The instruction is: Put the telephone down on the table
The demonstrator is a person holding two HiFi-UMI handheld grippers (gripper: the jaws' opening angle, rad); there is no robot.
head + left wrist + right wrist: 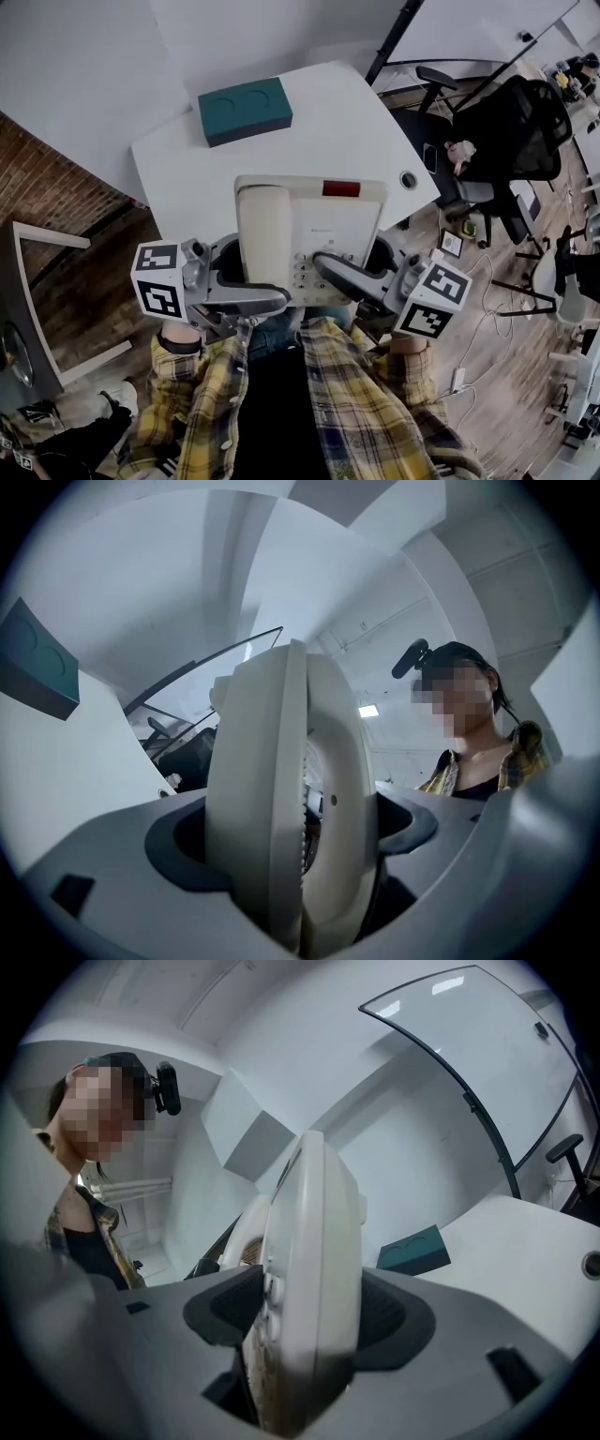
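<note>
A white desk telephone [309,234] with its handset on the left and a red strip at the top hangs at the near edge of the white table [356,131], close to my chest. My left gripper [272,298] is shut on its handset side, and my right gripper [328,267] is shut on its keypad side. In the left gripper view the telephone [281,808] stands edge-on, clamped in the left gripper [300,855]. The right gripper view shows the telephone [309,1288] pinched the same way by the right gripper [305,1335]. Whether it touches the table is hidden.
A teal box [245,110] lies at the table's far left. A round cable hole [408,179] sits near its right edge. A black office chair [516,131] stands to the right. Brick-patterned floor and a white frame [56,281] lie to the left.
</note>
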